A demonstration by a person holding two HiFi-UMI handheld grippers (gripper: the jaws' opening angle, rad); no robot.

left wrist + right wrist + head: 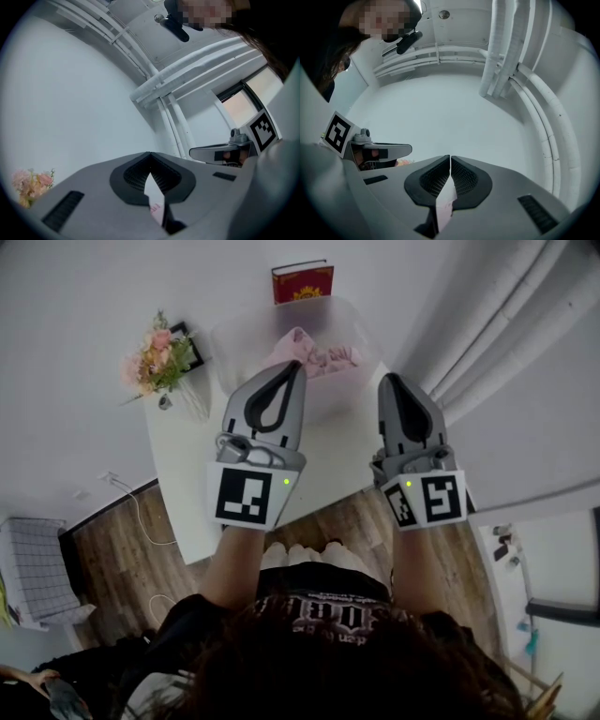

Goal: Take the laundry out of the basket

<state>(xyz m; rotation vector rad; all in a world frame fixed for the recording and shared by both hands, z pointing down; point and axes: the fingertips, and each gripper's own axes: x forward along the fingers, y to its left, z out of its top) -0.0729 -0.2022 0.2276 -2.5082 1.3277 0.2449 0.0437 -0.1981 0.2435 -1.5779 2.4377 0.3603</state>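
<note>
**A:** Where is the laundry?

**B:** It's in the basket point(228, 341), a translucent tub at the top centre of the head view, standing at the far end of the white counter point(187, 474). The laundry point(314, 354) is a pink, crumpled heap inside it, and none of it hangs over the rim.

**A:** And the two tools?

**B:** Both are held up side by side in the middle of the frame, with their marker cubes towards the camera. The left gripper point(296, 367) overlaps the basket's lower left wall in the picture, its tip just below the pink cloth. The right gripper point(389, 379) sits at the basket's lower right. I can't tell whether either tip is over the basket or short of it.

**A:** What are the fingers doing?

**B:** They're closed on both. In the left gripper view the dark ribbed fingers point(133, 176) meet at the tip with nothing clamped. Only a sliver of white and pink shows through the slit behind the tip. In the right gripper view the fingers point(464, 180) are just the same, tip to tip and holding nothing. Both views look out at a pale wall with white pipes point(506, 51).

**A:** Anything else on the counter?

**B:** There's a bunch of pink and orange flowers point(157, 357) at the upper left, beside the basket. A red book point(302, 282) stands behind the basket at the top edge. A wooden floor point(122, 559) shows at the lower left, with a white cable point(141, 512) trailing across it.
</note>
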